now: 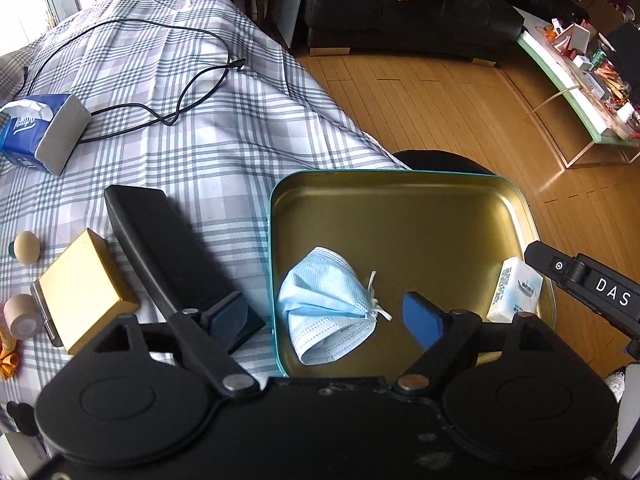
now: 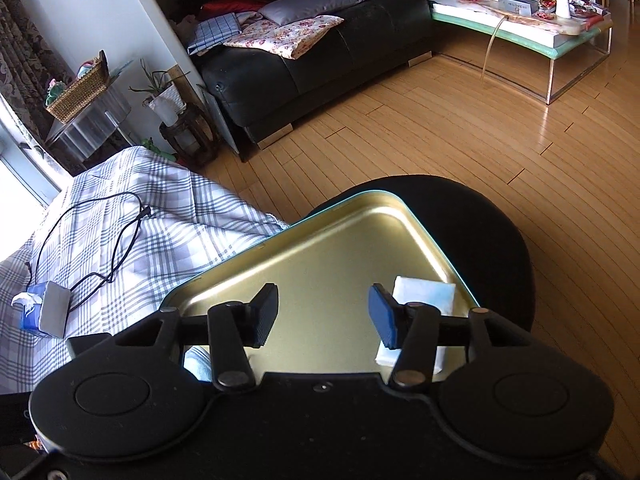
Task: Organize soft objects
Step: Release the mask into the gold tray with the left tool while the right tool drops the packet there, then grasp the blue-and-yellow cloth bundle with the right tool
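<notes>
A gold tin tray with a teal rim [image 1: 400, 174] sits on a black stool at the edge of a plaid-covered bed. A crumpled light blue face mask [image 1: 328, 304] lies in its near left part. My left gripper [image 1: 326, 316] stands open over the mask, one finger outside the tin and one inside, pads not touching it. A small white tissue pack [image 1: 516, 292] lies at the tin's right side. In the right wrist view my right gripper [image 2: 324, 316] is open over the tin [image 2: 320, 248], nothing between its pads; the tissue pack [image 2: 424, 296] lies just behind its right finger.
On the plaid cover [image 1: 200, 140] lie a blue tissue box [image 1: 24, 128], a black cable [image 1: 132, 116], a gold box [image 1: 84, 296], a flat black case [image 1: 168, 240] and small wooden pieces [image 1: 26, 246]. Wooden floor [image 1: 440, 112], a black sofa [image 2: 320, 60] and a cluttered low table [image 2: 520, 12] lie beyond.
</notes>
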Tool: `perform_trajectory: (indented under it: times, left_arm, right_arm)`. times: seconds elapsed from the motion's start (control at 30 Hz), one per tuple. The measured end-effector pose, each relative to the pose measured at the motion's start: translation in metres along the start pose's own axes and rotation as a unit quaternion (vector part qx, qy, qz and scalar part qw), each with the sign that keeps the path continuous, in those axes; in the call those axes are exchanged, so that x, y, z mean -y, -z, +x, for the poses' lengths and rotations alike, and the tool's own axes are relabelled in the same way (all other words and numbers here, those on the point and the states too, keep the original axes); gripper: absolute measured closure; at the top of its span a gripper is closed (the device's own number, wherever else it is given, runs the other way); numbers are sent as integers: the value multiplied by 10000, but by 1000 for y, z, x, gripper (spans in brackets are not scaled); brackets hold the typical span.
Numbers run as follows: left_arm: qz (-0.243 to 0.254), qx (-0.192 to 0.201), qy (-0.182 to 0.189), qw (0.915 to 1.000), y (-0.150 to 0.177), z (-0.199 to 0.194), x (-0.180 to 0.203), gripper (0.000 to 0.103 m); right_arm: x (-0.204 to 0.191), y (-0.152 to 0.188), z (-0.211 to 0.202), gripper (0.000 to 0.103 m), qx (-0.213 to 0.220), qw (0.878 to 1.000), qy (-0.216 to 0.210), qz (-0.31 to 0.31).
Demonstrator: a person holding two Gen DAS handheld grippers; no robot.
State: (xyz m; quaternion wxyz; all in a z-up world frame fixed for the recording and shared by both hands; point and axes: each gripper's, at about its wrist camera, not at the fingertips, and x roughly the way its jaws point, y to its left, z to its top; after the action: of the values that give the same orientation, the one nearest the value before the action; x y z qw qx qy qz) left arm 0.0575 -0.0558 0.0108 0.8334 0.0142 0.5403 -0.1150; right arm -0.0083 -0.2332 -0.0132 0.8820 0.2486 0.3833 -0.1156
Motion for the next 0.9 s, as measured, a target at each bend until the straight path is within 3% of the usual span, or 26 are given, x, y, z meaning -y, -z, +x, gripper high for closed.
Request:
perform_trajectory:
  times: [0.43, 0.73, 0.9]
  left_arm:
    - [-303, 166, -254, 9991, 24, -27, -42, 11]
    - [-880, 439, -525, 9938, 49, -63, -111, 6]
    - [-1180, 624, -920, 9868, 63, -80, -154, 3]
  right_arm:
    - [-30, 13, -18, 52, -43, 9989, -37, -475]
    - [-79, 35, -39, 52, -116, 9932, -246, -1131]
    - [-117, 54, -50, 52, -216, 9860, -455, -1589]
